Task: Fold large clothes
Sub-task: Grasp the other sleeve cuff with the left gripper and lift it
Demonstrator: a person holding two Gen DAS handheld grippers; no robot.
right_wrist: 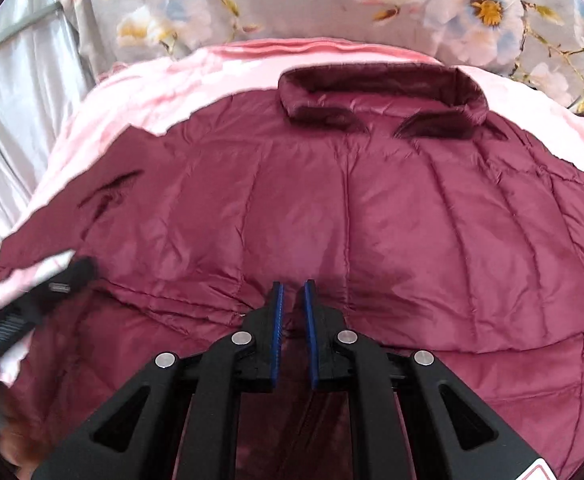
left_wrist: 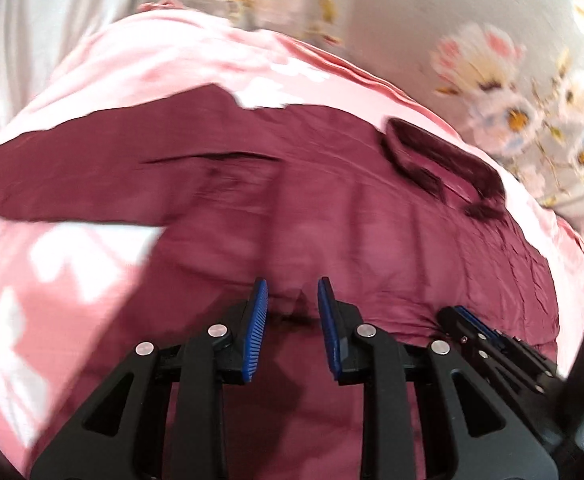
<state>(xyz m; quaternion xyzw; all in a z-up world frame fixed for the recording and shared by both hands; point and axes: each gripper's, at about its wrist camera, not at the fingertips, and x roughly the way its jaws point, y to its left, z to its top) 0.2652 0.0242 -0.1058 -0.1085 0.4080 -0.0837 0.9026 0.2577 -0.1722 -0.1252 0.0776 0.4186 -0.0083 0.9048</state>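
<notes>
Right wrist view: maroon quilted jacket (right_wrist: 352,208) lies spread on pink blanket (right_wrist: 132,92), collar (right_wrist: 380,96) far side. Right gripper (right_wrist: 292,300) nearly together, left gripper (left_wrist: 292,300) slightly apart, both empty above the hem. Next, probably: pinch hem, fold toward collar.

Left gripper (left_wrist: 292,300) low in frame, blue pads apart with nothing gripped between them, poised over maroon quilted jacket (left_wrist: 332,216), dark collar (left_wrist: 444,164) upper right, pink patterned cover (left_wrist: 64,272) beneath, floral bedding (left_wrist: 504,80) beyond, right gripper (left_wrist: 488,336) at lower right edge, picture motion-blurred
</notes>
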